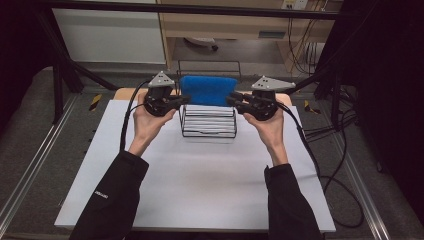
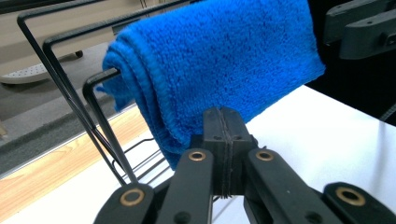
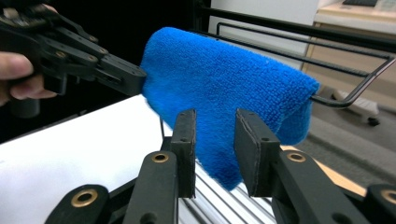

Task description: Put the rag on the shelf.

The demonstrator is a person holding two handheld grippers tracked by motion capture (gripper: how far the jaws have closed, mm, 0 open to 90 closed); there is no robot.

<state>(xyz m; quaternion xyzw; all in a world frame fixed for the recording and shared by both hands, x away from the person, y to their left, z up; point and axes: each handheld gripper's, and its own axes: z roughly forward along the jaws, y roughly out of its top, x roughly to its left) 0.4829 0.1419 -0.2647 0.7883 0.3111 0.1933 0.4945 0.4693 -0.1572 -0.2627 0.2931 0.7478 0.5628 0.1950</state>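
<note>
At the far middle of the white counter, seen from the high view, a black wire rack stands upright with a folded blue towel draped over its top bars. The left claw points inward at the towel's left edge and the right claw at its right edge; each is held in a hand, the left hand and the right hand, with dark sleeves entering from the bottom. Black cables trail from both claws. From this height the jaw state of either claw cannot be told.

In the left gripper view, the left claw has its two jaws pressed together, with no gap visible between them. They sit just beside the towel's lower hanging fold; whether cloth is pinched between them cannot be told. The towel hangs doubled over the rack's thin black bars, with the counter white beneath and a wooden edge beyond. The right claw's dark jaws show at the upper right, near the towel's far edge.

In the right gripper view, the right claw is spread, its jaws standing apart on either side of the towel's hanging lower edge without closing on it. The towel lies over the rack bars, which run off to the right. The left claw meets the towel's far corner at the upper left, with fingers of the left hand behind it.
</note>
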